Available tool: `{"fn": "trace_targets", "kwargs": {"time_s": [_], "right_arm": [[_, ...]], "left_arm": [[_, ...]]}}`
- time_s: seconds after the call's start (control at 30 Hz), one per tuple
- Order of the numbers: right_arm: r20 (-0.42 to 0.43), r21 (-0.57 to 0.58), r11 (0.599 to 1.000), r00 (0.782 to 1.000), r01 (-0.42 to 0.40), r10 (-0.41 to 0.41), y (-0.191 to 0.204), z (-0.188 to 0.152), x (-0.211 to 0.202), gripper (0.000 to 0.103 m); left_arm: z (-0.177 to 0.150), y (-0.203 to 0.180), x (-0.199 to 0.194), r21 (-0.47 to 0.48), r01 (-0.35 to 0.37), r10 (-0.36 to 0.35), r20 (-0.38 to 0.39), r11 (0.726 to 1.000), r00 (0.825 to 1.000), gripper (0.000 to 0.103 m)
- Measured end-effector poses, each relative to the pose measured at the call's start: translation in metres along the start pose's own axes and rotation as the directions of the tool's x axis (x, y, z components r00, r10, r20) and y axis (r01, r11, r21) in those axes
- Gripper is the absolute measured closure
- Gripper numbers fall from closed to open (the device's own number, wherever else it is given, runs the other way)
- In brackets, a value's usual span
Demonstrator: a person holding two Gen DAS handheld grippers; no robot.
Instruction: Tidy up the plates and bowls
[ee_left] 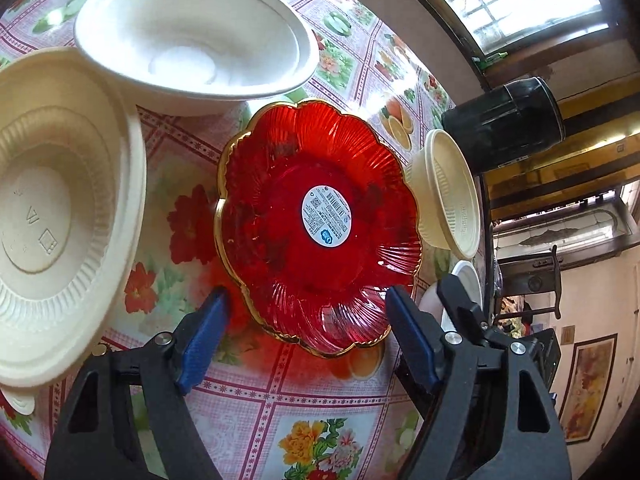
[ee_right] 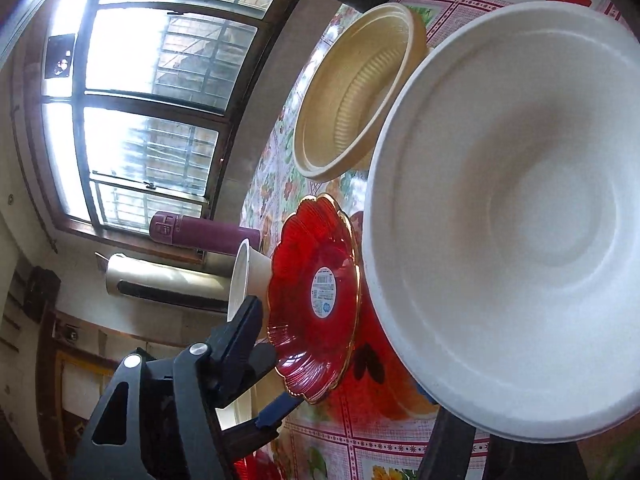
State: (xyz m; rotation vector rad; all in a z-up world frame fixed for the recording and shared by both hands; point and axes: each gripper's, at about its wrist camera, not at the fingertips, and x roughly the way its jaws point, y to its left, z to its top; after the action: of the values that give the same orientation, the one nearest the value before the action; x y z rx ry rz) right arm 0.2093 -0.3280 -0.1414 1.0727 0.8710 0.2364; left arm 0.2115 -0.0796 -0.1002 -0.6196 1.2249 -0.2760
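Red glass plate lies flat on the table, and it is my landmark. My left gripper is wide open around its near edge, so I can pinch it. A cream bowl sits left of the plate.

From the right view, a white bowl is tilted beside the plate. I think my right gripper holds its rim, but I cannot tell.

Plate between bowls on table
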Motion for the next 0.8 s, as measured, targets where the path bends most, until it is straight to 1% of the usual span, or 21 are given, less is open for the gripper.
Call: {"fn": "trace_targets", "kwargs": {"time_s": [0.03, 0.07, 0.1, 0.13, 0.2, 0.23, 0.27, 0.3, 0.33, 0.43, 0.5, 0.53, 0.57, 0.63, 0.8], "right_arm": [[-0.005, 0.006, 1.000, 1.000, 0.007, -0.007, -0.003, 0.001, 0.002, 0.055], [-0.011, 0.018, 1.000, 1.000, 0.009, -0.009, -0.007, 0.001, 0.003, 0.058], [-0.015, 0.030, 1.000, 1.000, 0.011, -0.010, -0.010, 0.002, 0.004, 0.064], [-0.015, 0.036, 0.999, 1.000, 0.014, -0.014, -0.011, 0.002, 0.005, 0.066], [-0.015, 0.032, 0.999, 1.000, 0.028, -0.027, -0.012, 0.002, 0.004, 0.071], [-0.016, 0.025, 0.999, 0.999, 0.045, -0.045, -0.011, 0.002, 0.005, 0.076], [-0.017, 0.020, 0.998, 0.998, 0.067, -0.066, -0.012, 0.002, 0.006, 0.080], [-0.017, 0.019, 0.997, 0.997, 0.078, -0.078, -0.013, 0.002, 0.007, 0.087], [-0.017, 0.025, 0.997, 0.997, 0.073, -0.072, -0.015, 0.002, 0.008, 0.089], [-0.017, 0.015, 0.997, 0.997, 0.073, -0.073, -0.014, 0.001, 0.008, 0.089], [-0.012, 0.005, 0.997, 0.997, 0.082, -0.082, -0.014, 0.001, 0.006, 0.089], [-0.012, 0.005, 0.997, 0.997, 0.082, -0.082, -0.014, 0.000, 0.006, 0.090], [-0.013, 0.008, 0.997, 0.997, 0.080, -0.080, -0.015, 0.000, 0.005, 0.090], [-0.016, 0.015, 0.997, 0.997, 0.074, -0.074, -0.015, -0.001, 0.003, 0.092], [-0.027, 0.017, 0.996, 0.996, 0.084, -0.084, -0.014, -0.006, -0.002, 0.093]], "left_arm": [[0.000, 0.000, 0.002, 0.005, 0.000, 0.000, -0.003, 1.000, 1.000, 0.036], [0.000, -0.001, 0.004, 0.011, 0.003, -0.003, -0.009, 1.000, 1.000, 0.047], [0.000, -0.001, 0.005, 0.018, 0.000, 0.000, -0.015, 1.000, 1.000, 0.048], [0.000, -0.002, 0.007, 0.023, -0.002, 0.002, -0.008, 1.000, 1.000, 0.049], [0.000, -0.003, 0.007, 0.036, -0.013, 0.013, 0.001, 0.999, 1.000, 0.055], [0.001, -0.002, 0.007, 0.039, -0.011, 0.011, 0.000, 0.999, 1.000, 0.060], [0.001, -0.001, 0.008, 0.041, -0.007, 0.007, -0.004, 0.999, 1.000, 0.064], [0.001, 0.000, 0.009, 0.044, -0.006, 0.006, -0.007, 0.999, 1.000, 0.065], [0.000, 0.000, 0.008, 0.049, -0.009, 0.009, -0.005, 0.999, 1.000, 0.067], [0.000, -0.001, 0.009, 0.065, -0.033, 0.033, 0.004, 0.997, 0.999, 0.076], [0.000, 0.000, 0.008, 0.062, -0.031, 0.030, 0.002, 0.998, 1.000, 0.079], [0.000, 0.001, 0.008, 0.062, -0.039, 0.039, 0.002, 0.997, 0.999, 0.083], [0.001, 0.000, 0.009, 0.061, -0.045, 0.045, 0.001, 0.997, 0.999, 0.085], [0.000, 0.001, 0.009, 0.060, -0.047, 0.047, -0.002, 0.997, 0.999, 0.087], [-0.005, -0.001, 0.009, 0.063, -0.060, 0.061, -0.009, 0.996, 0.998, 0.087]]}}
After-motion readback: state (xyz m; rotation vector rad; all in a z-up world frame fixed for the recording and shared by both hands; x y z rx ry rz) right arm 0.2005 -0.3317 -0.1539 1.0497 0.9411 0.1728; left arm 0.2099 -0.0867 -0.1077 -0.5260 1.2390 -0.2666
